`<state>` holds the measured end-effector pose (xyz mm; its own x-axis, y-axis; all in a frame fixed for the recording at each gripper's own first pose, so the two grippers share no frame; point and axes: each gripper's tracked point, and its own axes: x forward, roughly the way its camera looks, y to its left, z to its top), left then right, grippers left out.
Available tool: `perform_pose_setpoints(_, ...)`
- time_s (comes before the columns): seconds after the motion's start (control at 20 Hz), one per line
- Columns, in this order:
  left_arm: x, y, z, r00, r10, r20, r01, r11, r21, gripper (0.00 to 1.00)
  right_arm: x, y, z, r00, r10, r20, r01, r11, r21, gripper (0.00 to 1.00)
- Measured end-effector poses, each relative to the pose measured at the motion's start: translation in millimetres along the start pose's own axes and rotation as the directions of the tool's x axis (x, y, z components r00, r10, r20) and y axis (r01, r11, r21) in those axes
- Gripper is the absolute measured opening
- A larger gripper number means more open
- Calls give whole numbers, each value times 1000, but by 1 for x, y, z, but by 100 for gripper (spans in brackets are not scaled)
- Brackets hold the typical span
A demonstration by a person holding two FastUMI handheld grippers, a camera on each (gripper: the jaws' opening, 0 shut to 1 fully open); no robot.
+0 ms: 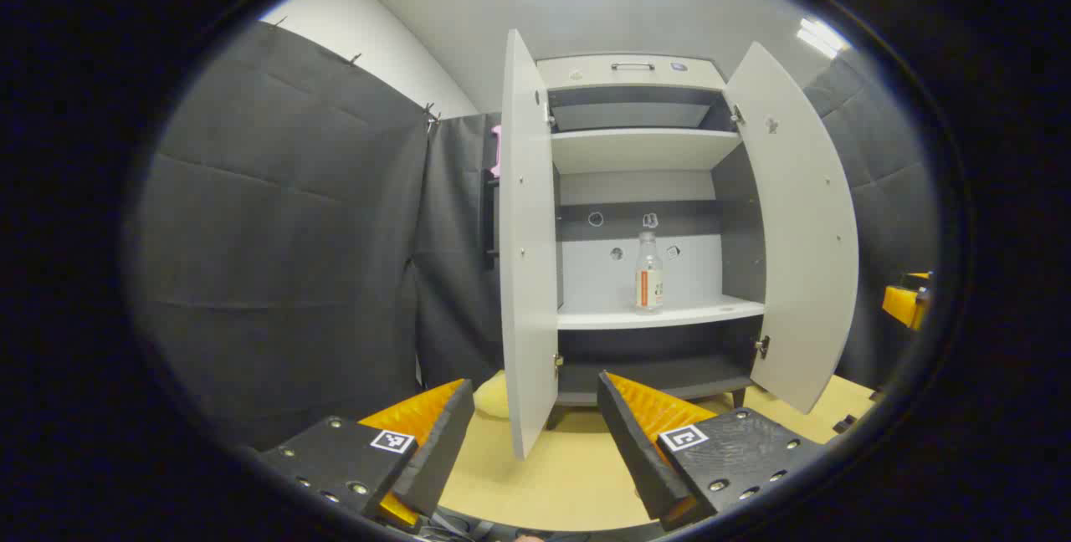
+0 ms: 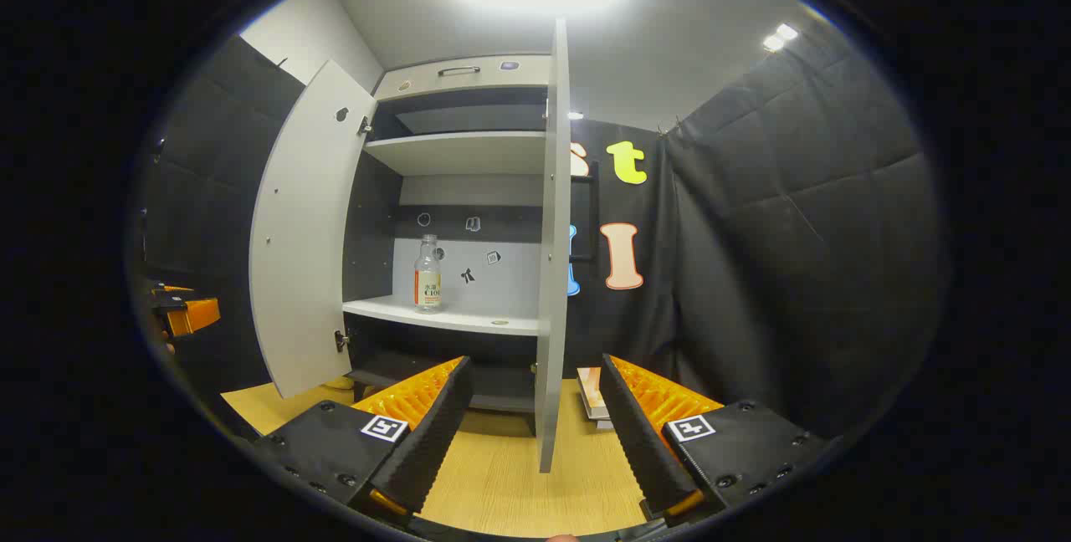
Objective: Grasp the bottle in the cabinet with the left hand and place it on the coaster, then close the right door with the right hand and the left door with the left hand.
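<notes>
The left claw (image 1: 535,433) hangs low over the bench (image 1: 535,483), fingers spread wide with nothing between them, short of the cabinet (image 1: 636,191). The right claw (image 2: 531,429) is also spread wide and empty, off to the cabinet's other side. Both sit about equally far from the cabinet, but the task gives the bottle to the left claw, and for it the bottle (image 1: 648,272) lies ahead, higher up and a little to the right, past the edge of the left door (image 1: 529,258).

That door stands open nearly edge-on to the left claw, a flat pale board with a small catch low on its inner edge. The right door (image 1: 795,224) swings out wider, the same smooth pale panel. In the right gripper view the right door (image 2: 552,258) is the edge-on one, just ahead of the right claw.

Deeper in, the bottle stands upright on the middle shelf (image 1: 669,314), long axis vertical, toward the right half of the shelf and back from its front lip. It looks like clear, smooth plastic, round-bodied with a narrowed neck, a cap and a label band around its lower half, so I'd expect a level side grip across the body. The bench is light wood grain.

Beyond the right door's foot, a flat pale slab (image 2: 592,391) lies on the bench, possibly the coaster; I cannot tell.
</notes>
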<state>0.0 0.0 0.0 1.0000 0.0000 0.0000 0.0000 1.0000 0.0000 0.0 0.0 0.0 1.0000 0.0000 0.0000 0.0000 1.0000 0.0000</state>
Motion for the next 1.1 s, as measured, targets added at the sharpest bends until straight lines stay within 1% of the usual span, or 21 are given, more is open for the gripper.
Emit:
perform_pose_setpoints(0.05, 0, -1, 1, 1000, 2, 4, -2, 1000, 3, 92, 0, 0, 0, 1000, 6, 3, -6, 1000, -2, 96)
perform_pose_setpoints(0.35, -2, -1, 14, 999, 12, 35, -12, 1000, -2, 92, 9, 0, 1, 1000, 6, -3, -6, 1000, 0, 96)
perform_pose_setpoints(0.4, -1, -1, 17, 999, 15, 42, -15, 1000, -1, 92, 10, 0, 1, 1000, 6, -3, -6, 1000, 0, 94)
perform_pose_setpoints(0.5, 3, 1, 22, 998, 18, 52, -18, 1000, 3, 92, 14, 1, 2, 1000, 8, -2, -8, 1000, 1, 94)
perform_pose_setpoints(0.55, 7, 1, 22, 998, 19, 57, -19, 1000, 5, 92, 15, 1, 2, 1000, 7, -1, -7, 1000, -1, 94)
perform_pose_setpoints(0.6, 8, 0, 24, 998, 19, 60, -20, 1000, 8, 92, 17, 1, 2, 1000, 7, 0, -7, 1000, 0, 97)
perform_pose_setpoints(0.75, 13, -1, 24, 998, 19, 67, -19, 1000, 9, 92, 23, 3, 3, 1000, 11, 3, -11, 1000, 0, 96)
perform_pose_setpoints(0.8, 13, -2, 24, 998, 18, 67, -19, 1000, 8, 92, 24, 4, 3, 1000, 12, 2, -12, 1000, -2, 94)
perform_pose_setpoints(0.9, 15, -2, 23, 998, 20, 64, -21, 1000, 6, 90, 26, 4, 3, 1000, 15, 3, -15, 1000, -2, 97)
perform_pose_setpoints(0.95, 16, -3, 22, 998, 20, 64, -20, 1000, 4, 90, 26, 4, 3, 1000, 16, 3, -16, 1000, -3, 97)
perform_pose_setpoints(1.0, 16, -4, 23, 998, 20, 66, -21, 1000, 5, 88, 27, 4, 4, 1000, 16, 4, -16, 1000, -6, 96)
perform_pose_setpoints(1.1, 16, -6, 23, 997, 21, 71, -22, 1000, 9, 89, 27, 1, 5, 1000, 17, 7, -17, 1000, -8, 96)
